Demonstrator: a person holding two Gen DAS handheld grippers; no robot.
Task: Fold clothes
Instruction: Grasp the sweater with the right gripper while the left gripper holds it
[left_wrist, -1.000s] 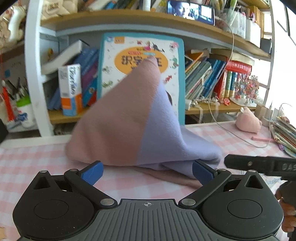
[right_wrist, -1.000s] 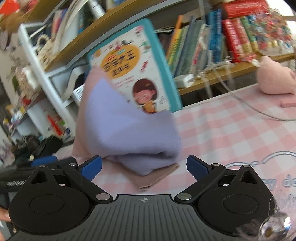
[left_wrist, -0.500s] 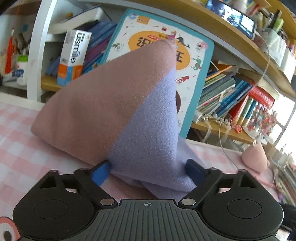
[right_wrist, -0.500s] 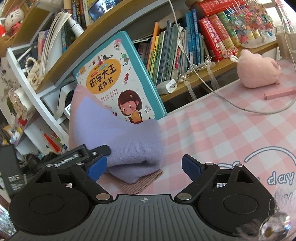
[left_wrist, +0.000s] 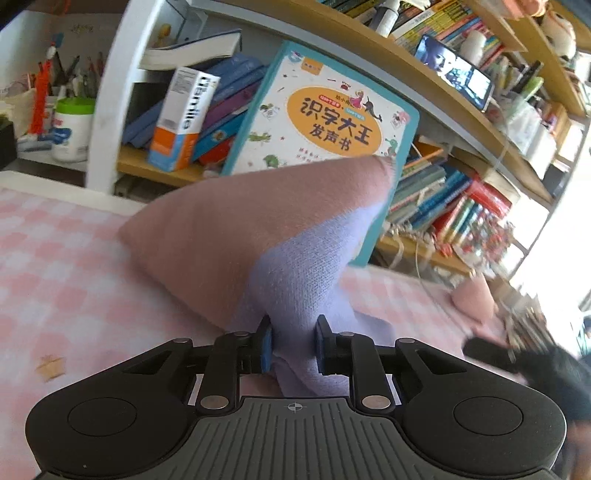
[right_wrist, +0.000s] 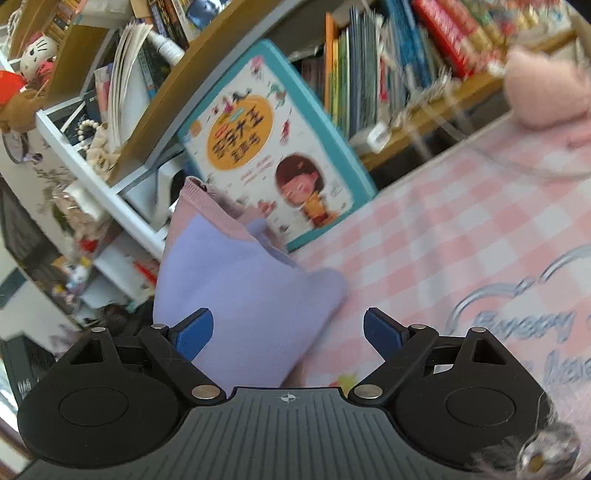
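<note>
Near the table's back edge, the left gripper (left_wrist: 291, 345) pinches a soft pink-and-lilac knitted garment (left_wrist: 258, 236). The right gripper (right_wrist: 288, 328) hangs spread open, holding nothing. Best to lift evenly, keeping edges aligned.

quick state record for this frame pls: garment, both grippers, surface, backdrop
garment: pink and lilac knit, bunched in a peak, one corner raised
left gripper: shut on the knit's lilac part
right gripper: open, lilac fold between its fingers, not pinched
surface: pink checked tablecloth
backdrop: teal picture book leaning on a bookshelf
</note>
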